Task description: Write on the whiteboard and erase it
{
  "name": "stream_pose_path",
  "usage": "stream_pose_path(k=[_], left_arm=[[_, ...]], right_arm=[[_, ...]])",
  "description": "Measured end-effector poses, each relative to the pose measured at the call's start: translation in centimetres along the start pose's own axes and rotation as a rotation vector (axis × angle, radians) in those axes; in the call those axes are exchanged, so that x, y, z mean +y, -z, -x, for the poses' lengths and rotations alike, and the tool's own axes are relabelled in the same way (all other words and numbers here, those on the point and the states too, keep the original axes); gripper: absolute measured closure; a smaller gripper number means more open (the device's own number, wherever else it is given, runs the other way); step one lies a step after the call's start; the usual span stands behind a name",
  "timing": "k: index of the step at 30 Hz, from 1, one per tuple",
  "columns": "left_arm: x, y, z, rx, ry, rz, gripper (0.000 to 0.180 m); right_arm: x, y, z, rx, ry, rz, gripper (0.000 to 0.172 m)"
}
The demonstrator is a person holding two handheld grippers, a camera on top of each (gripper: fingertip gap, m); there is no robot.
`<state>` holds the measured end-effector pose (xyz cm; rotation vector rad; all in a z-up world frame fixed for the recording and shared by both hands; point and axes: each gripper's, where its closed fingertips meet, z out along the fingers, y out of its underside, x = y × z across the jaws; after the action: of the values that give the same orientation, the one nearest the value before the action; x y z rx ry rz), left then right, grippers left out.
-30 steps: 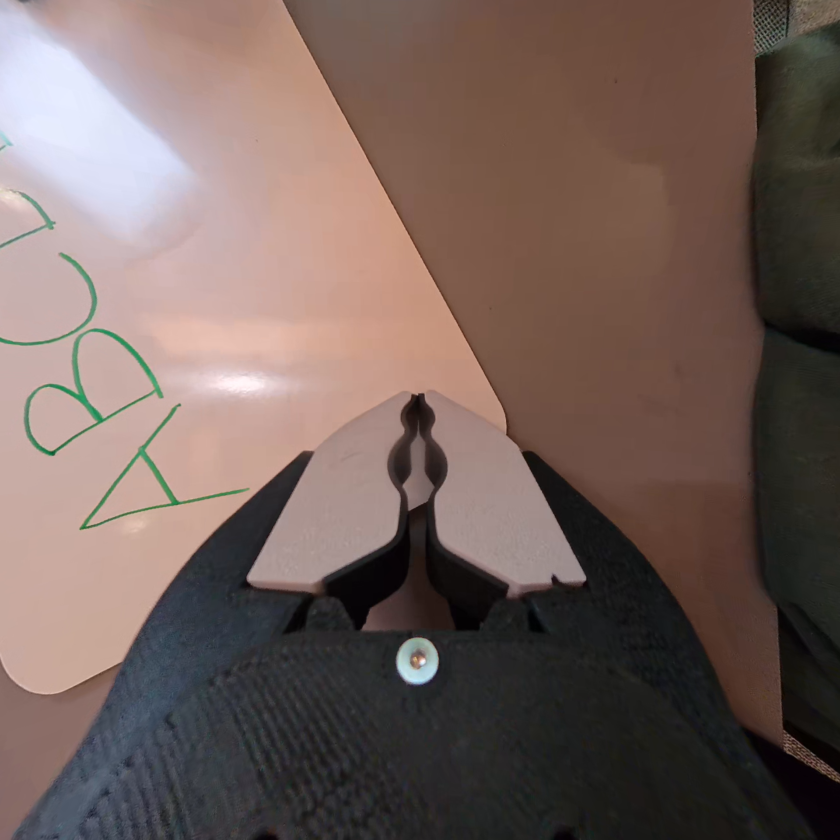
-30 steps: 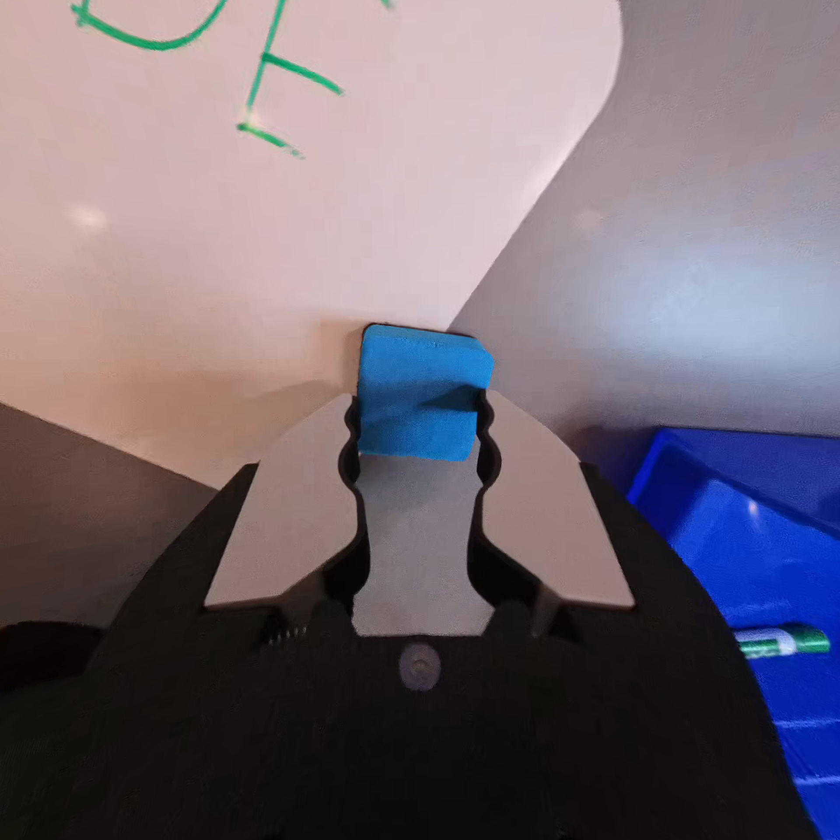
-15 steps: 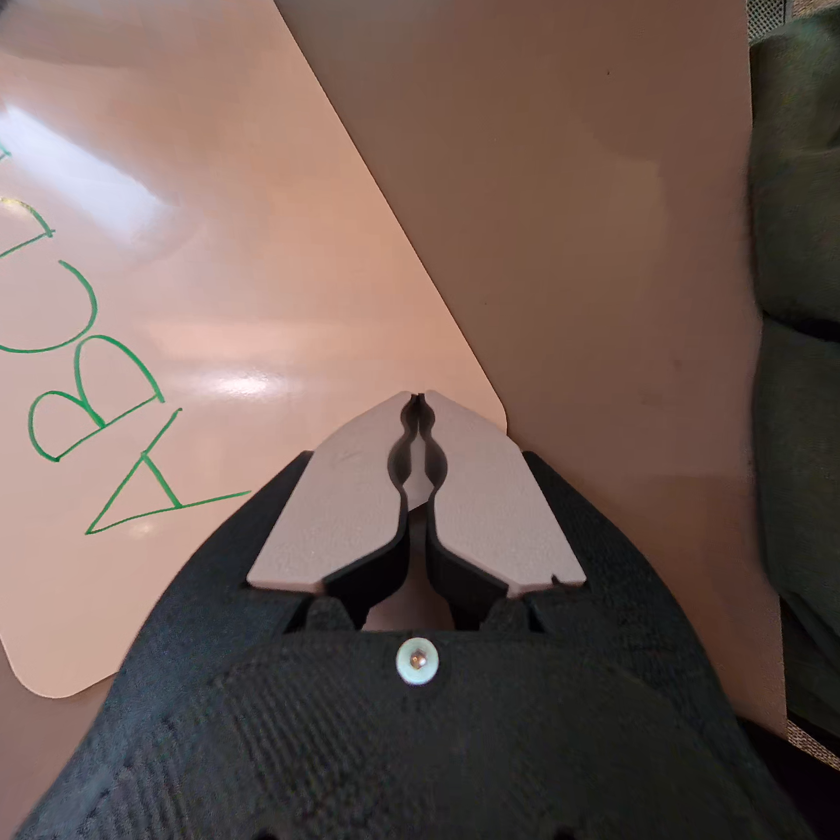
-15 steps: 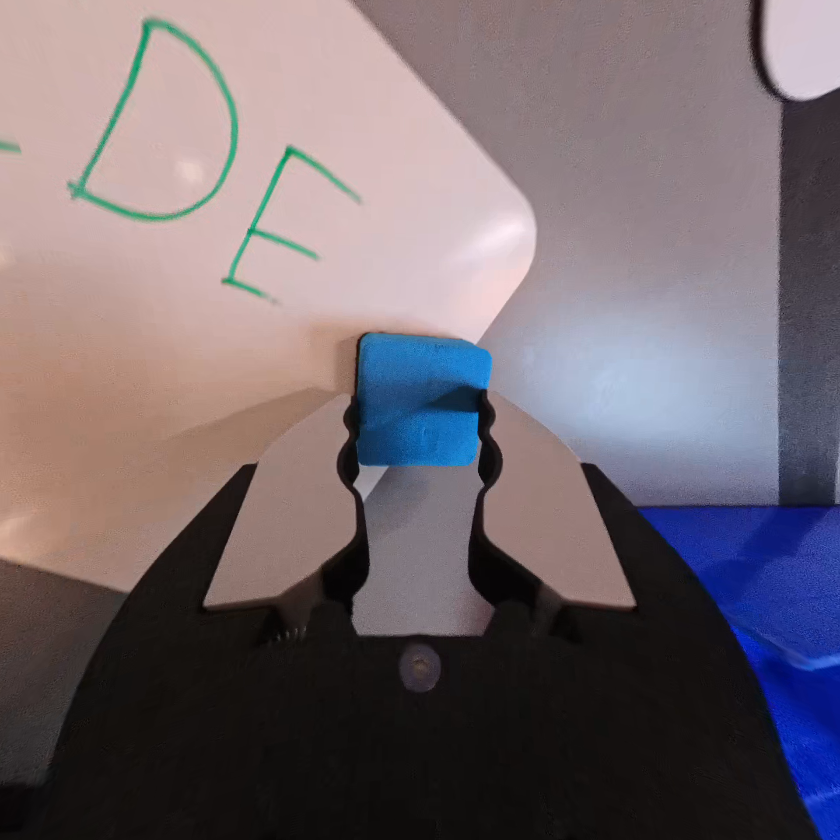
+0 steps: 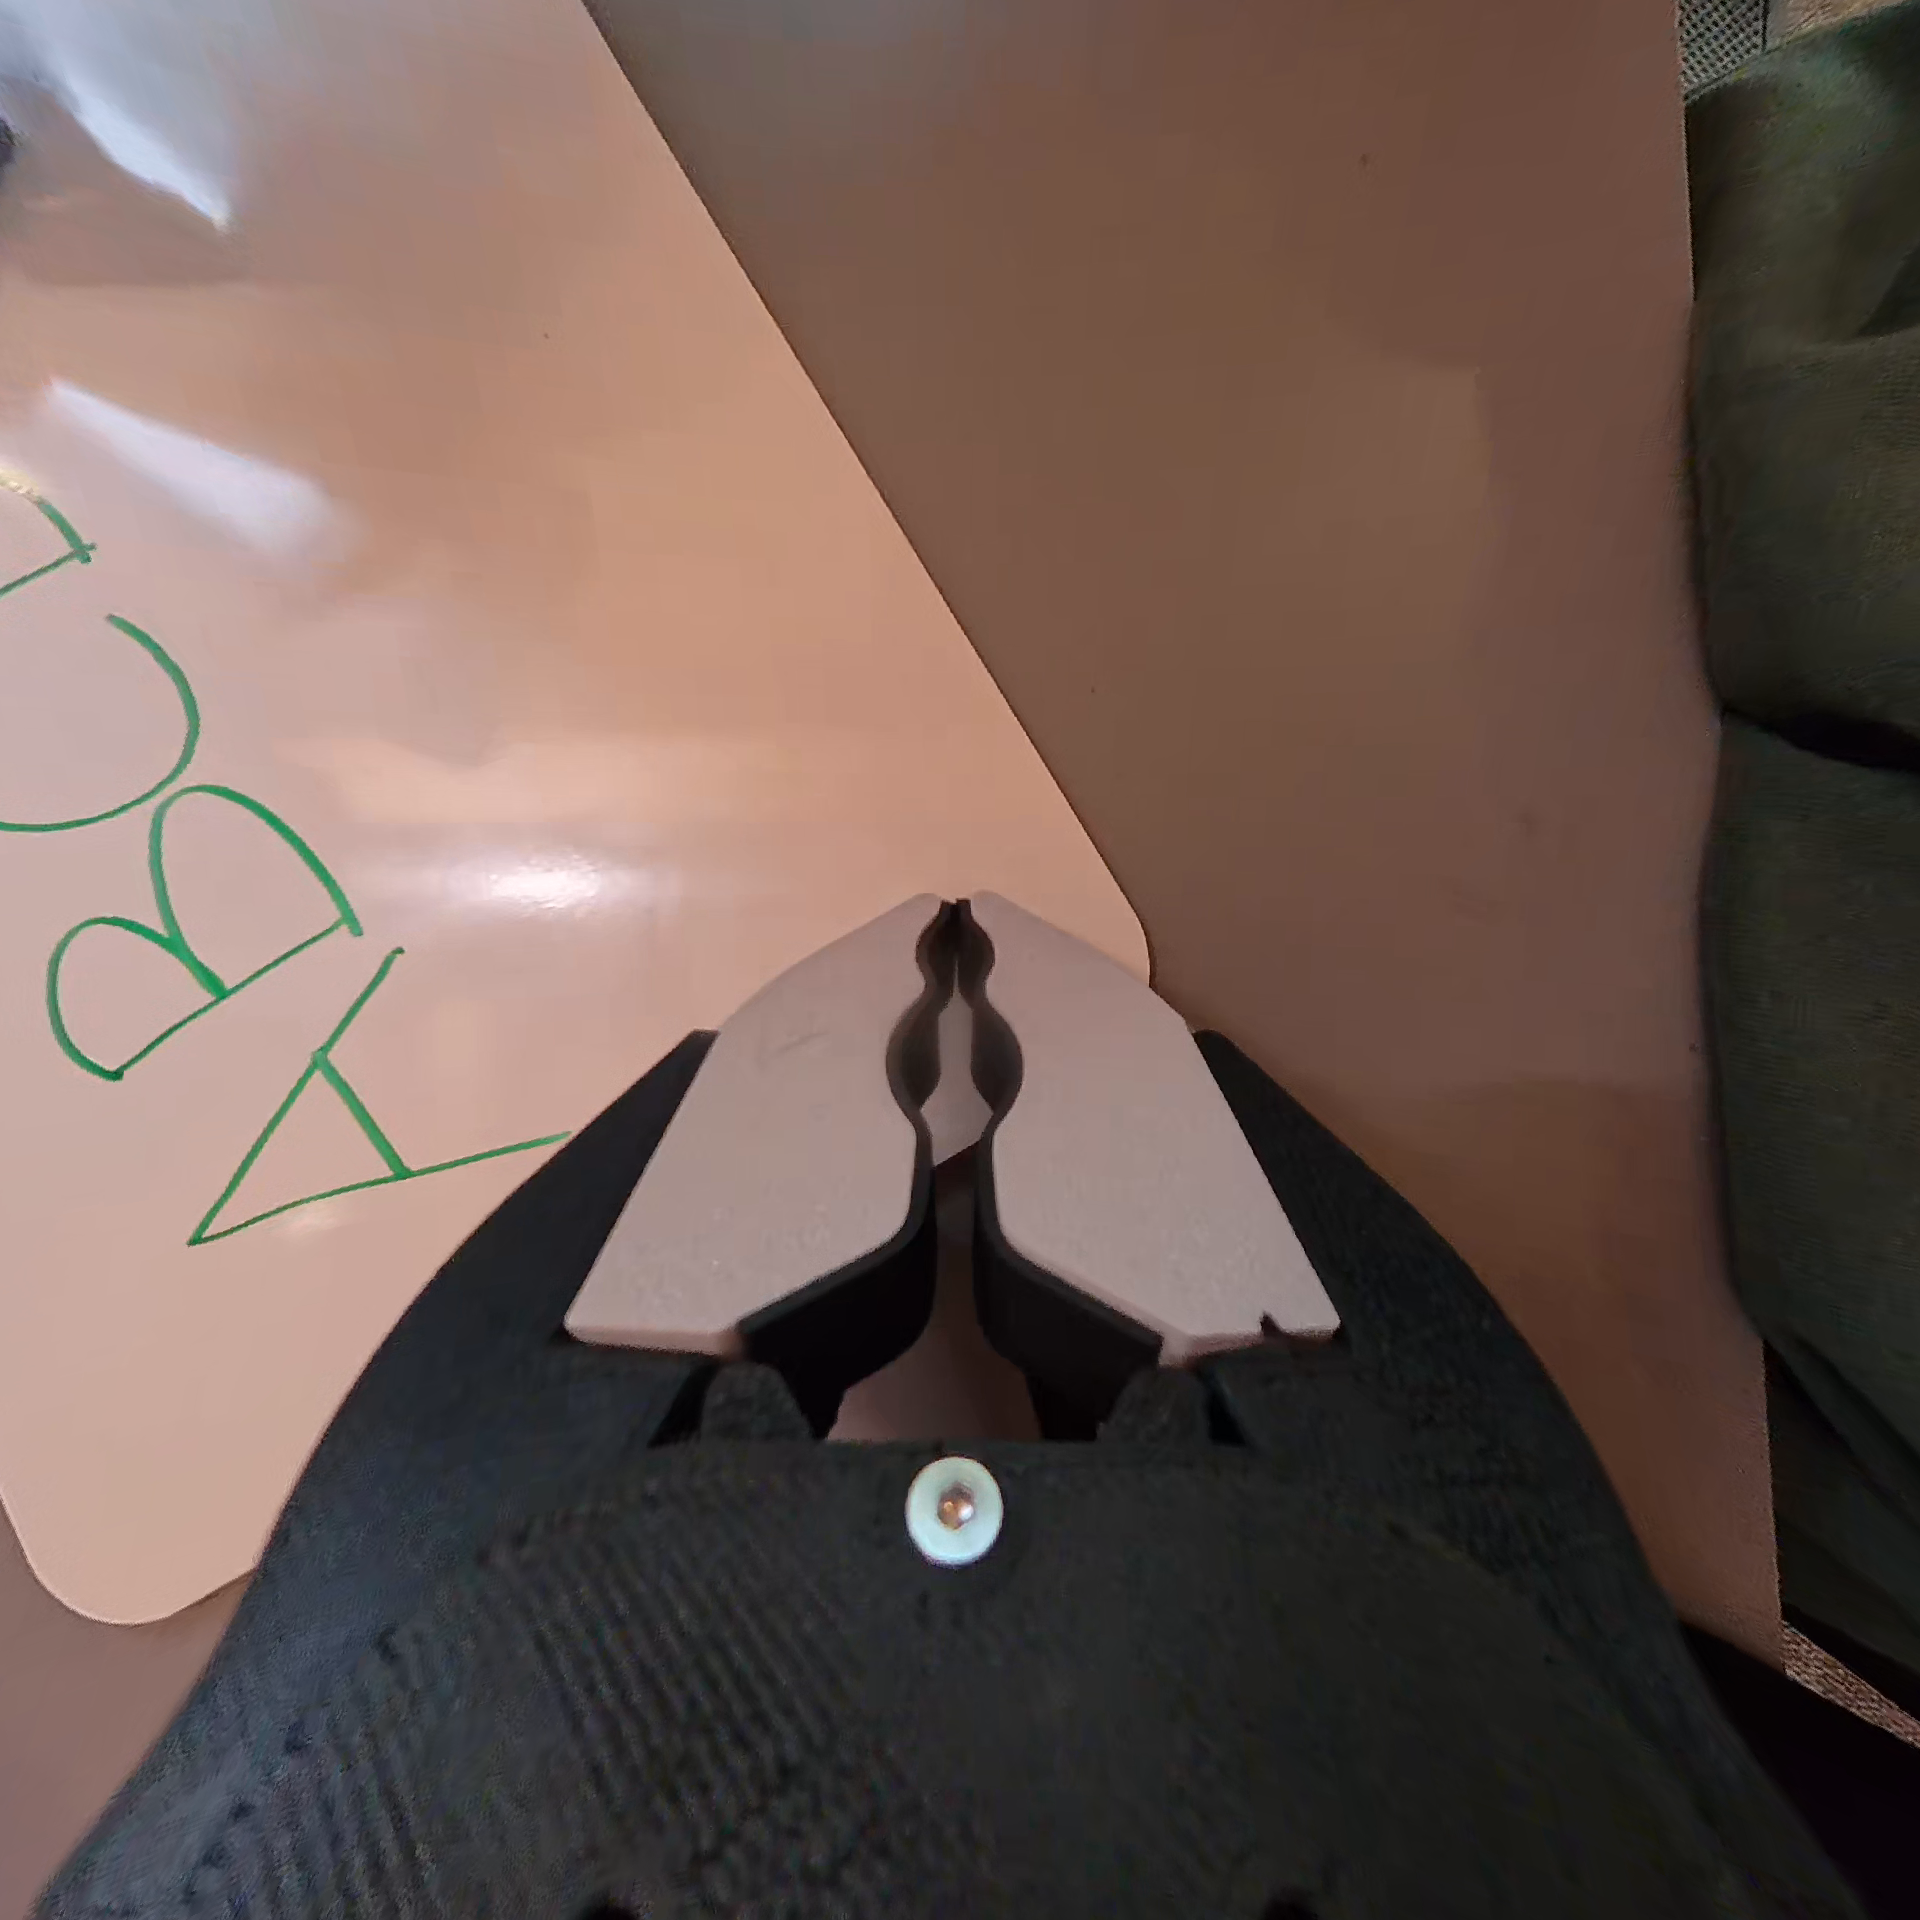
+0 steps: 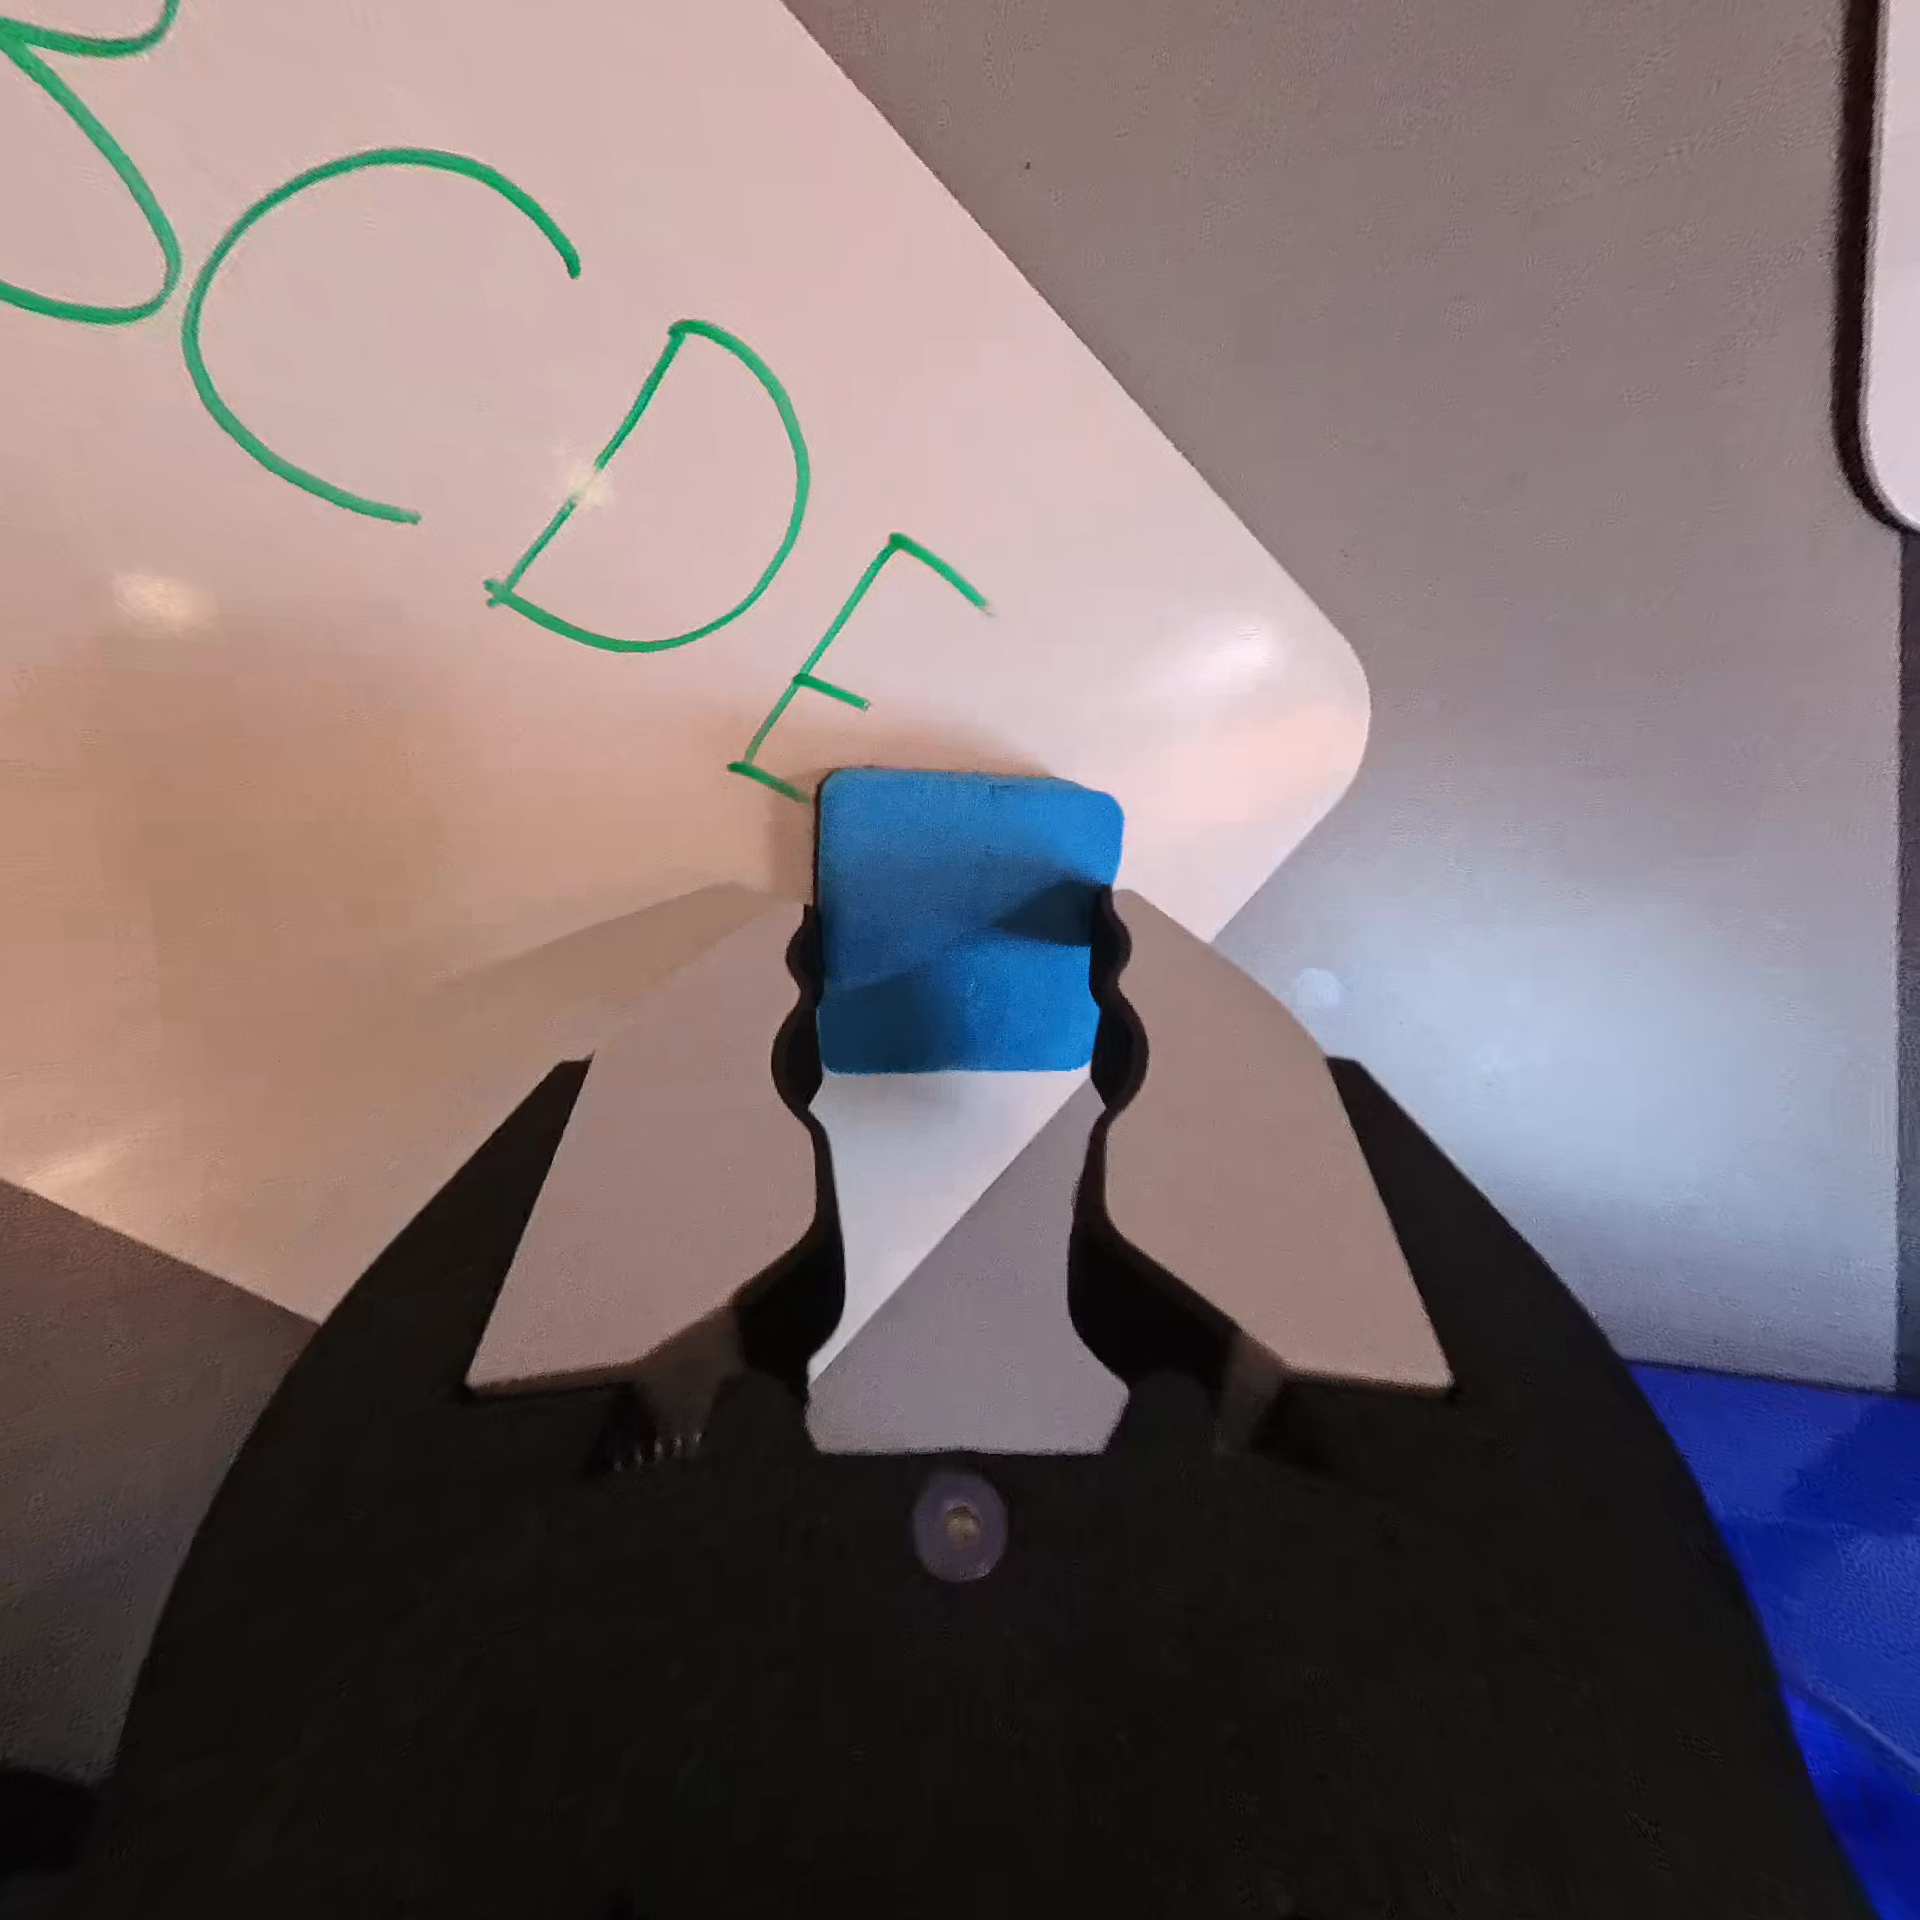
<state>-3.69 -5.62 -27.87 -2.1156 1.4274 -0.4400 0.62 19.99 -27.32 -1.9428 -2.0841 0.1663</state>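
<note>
**Blue eraser at the end of the green lettering**

The flat, matte grey-brown tabletop (image 5: 1299, 520) fills both views and carries everything else. On it lies the glossy white whiteboard with rounded corners (image 6: 364, 831), turned at an angle to each camera and marked with a row of handwritten green marker letters (image 6: 665, 488). In the left wrist view, dark green fabric (image 5: 1818, 831) runs down the right edge beyond the table. A bright blue plastic bin (image 6: 1808, 1538) shows at the lower right of the right wrist view, beside the table's near part, and a white panel with a dark rim (image 6: 1896, 260) stands at the upper right.

The right gripper (image 6: 956, 935) has its fingers spread about the width of a small blue foam eraser block (image 6: 961, 914), both pads pressed into its sides. The eraser sits over the whiteboard near its rounded corner, its far left corner just at the last green letter. The left gripper (image 5: 956, 914) is over another rounded corner of the board, fingertips closed together with nothing between them.
</note>
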Motion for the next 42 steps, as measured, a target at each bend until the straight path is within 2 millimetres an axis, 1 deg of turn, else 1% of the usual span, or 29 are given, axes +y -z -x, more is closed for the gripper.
stream_pose_path(k=[1, 4, 5, 6, 7, 8, 10, 11, 13, 15, 17, 20, 24, 27, 29, 30, 32, 34, 37, 38, 39, 41, 42], left_arm=[[0.0, 0.0, -0.1, 0.001, -0.001, 0.001, 0.18], [0.0, 0.0, -0.4, 0.025, 0.002, -0.003, 0.18], [0.0, 0.0, -0.4, 0.027, 0.002, -0.004, 0.18], [0.0, 0.0, -0.4, 0.028, -0.002, -0.004, 0.18], [0.0, 0.0, -0.5, 0.028, -0.005, -0.002, 0.18], [0.0, 0.0, -0.5, 0.026, -0.008, -0.001, 0.18], [0.0, 0.0, -0.5, 0.026, -0.011, -0.001, 0.18], [0.0, 0.0, -0.5, 0.028, -0.01, -0.002, 0.18], [0.0, 0.1, -0.6, 0.032, -0.008, -0.004, 0.18], [0.1, 0.1, -0.6, 0.033, -0.01, -0.003, 0.18], [0.1, 0.1, -0.6, 0.033, -0.01, -0.004, 0.18], [0.2, 0.1, -0.6, 0.035, -0.011, -0.004, 0.18], [0.2, 0.2, -0.6, 0.033, -0.014, -0.002, 0.18], [0.2, 0.2, -0.6, 0.037, -0.01, -0.004, 0.18], [0.2, 0.2, -0.6, 0.039, -0.008, -0.005, 0.18], [0.2, 0.2, -0.6, 0.039, -0.008, -0.005, 0.18], [0.2, 0.2, -0.6, 0.037, -0.01, -0.004, 0.18], [0.2, 0.2, -0.6, 0.037, -0.011, -0.004, 0.18], [0.1, 0.1, -0.5, 0.027, -0.028, 0.006, 0.18], [0.1, 0.1, -0.5, 0.024, -0.032, 0.011, 0.18], [0.1, 0.1, -0.5, 0.022, -0.033, 0.013, 0.18], [0.2, 0.2, -0.3, 0.006, -0.037, 0.02, 0.18], [0.3, 0.2, -0.3, 0.003, -0.038, 0.024, 0.18]], right_arm=[[0.4, 0.2, 0.6, -0.032, 0.011, 0.015, 0.121], [2.4, 1.6, 3.9, -0.188, 0.039, 0.093, 0.122], [3.4, 2.0, 4.4, -0.211, 0.035, 0.133, 0.122], [4.4, 2.3, 4.4, -0.212, 0.024, 0.172, 0.121], [4.9, 2.5, 4.2, -0.201, 0.015, 0.192, 0.121], [4.8, 2.4, 3.7, -0.176, 0.017, 0.183, 0.121], [3.6, 1.8, 2.5, -0.108, 0.033, 0.112, 0.12], [3.0, 1.5, 2.1, -0.094, 0.032, 0.088, 0.12], [1.8, 1.1, 1.6, -0.066, 0.044, 0.047, 0.12], [1.2, 0.8, 1.6, -0.065, 0.047, 0.027, 0.119], [1.3, 0.4, 1.8, -0.076, 0.044, 0.032, 0.112], [1.4, 0.0, 1.9, -0.094, 0.035, 0.024, 0.108], [0.7, 0.5, 1.8, -0.104, 0.022, -0.027, 0.108], [0.7, 0.9, 1.7, -0.1, 0.013, -0.04, 0.107], [0.9, 1.1, 1.5, -0.1, 0.004, -0.041, 0.11], [1.0, 1.2, 1.6, -0.108, 0.001, -0.039, 0.122], [1.1, 1.2, 1.7, -0.126, -0.012, -0.037, 0.122], [0.7, 1.1, 1.8, -0.119, -0.006, -0.041, 0.123], [-1.8, 0.4, 2.6, -0.1, 0.021, -0.08, 0.123], [-2.5, 0.3, 3.2, -0.106, 0.031, -0.081, 0.123], [-2.8, 0.3, 4.1, -0.136, 0.05, -0.068, 0.123], [-1.8, 0.8, 5.7, -0.211, 0.101, -0.007, 0.124], [-1.0, 1.1, 6.0, -0.239, 0.106, 0.026, 0.124]])
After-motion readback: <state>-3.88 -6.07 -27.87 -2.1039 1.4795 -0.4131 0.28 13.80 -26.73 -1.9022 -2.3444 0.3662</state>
